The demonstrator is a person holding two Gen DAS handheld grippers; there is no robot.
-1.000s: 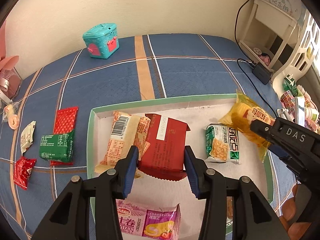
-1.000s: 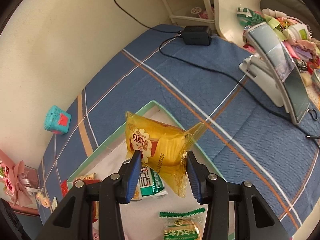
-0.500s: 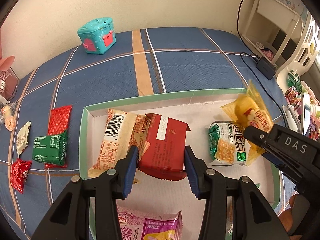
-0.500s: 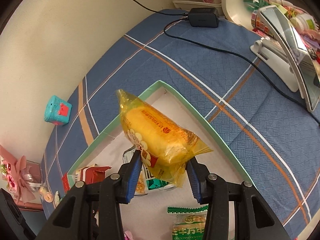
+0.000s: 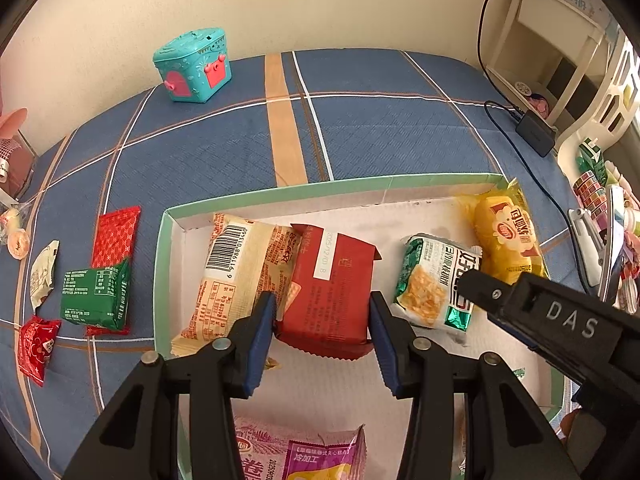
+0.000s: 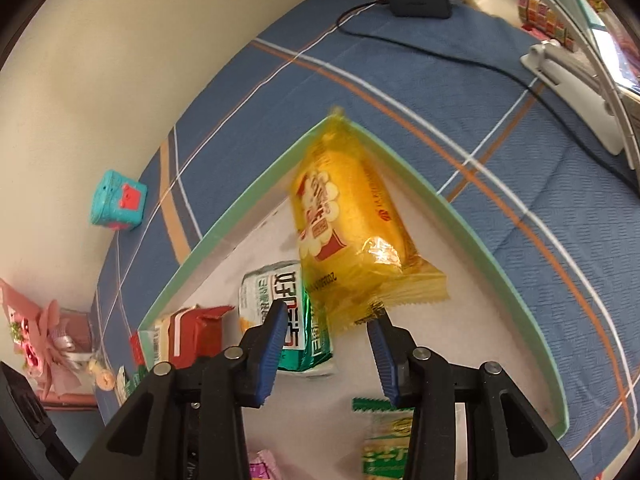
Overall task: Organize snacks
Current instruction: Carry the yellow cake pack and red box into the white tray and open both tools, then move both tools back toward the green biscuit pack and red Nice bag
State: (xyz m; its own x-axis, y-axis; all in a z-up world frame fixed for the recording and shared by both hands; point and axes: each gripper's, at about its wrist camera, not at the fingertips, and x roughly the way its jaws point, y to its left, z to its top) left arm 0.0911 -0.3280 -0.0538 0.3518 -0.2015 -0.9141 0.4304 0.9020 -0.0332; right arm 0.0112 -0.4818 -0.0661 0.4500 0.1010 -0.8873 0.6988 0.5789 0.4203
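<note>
Jaws: left gripper (image 5: pixel 322 340) clamps the red packet (image 5: pixel 332 292); right gripper (image 6: pixel 328 344) gapes, yellow packet (image 6: pixel 352 236) seemingly loose, lengthwise just beyond.

Your right gripper (image 6: pixel 328 340) fills the bottom of the view, its blue-padded jaws spread apart. Just beyond them, a yellow snack packet (image 6: pixel 352 236) lies in the far corner of the green-rimmed tray (image 6: pixel 472 232), its near crimped edge just ahead of the jaws, slightly blurred. Beside your left-hand jaw sits a green-and-white packet (image 6: pixel 280 288), with a red packet (image 6: pixel 204 332) farther left. Below the right-hand jaw, a green-edged packet (image 6: pixel 384 444) peeks out. The tray rests on a blue plaid bed (image 6: pixel 500 128).
</note>
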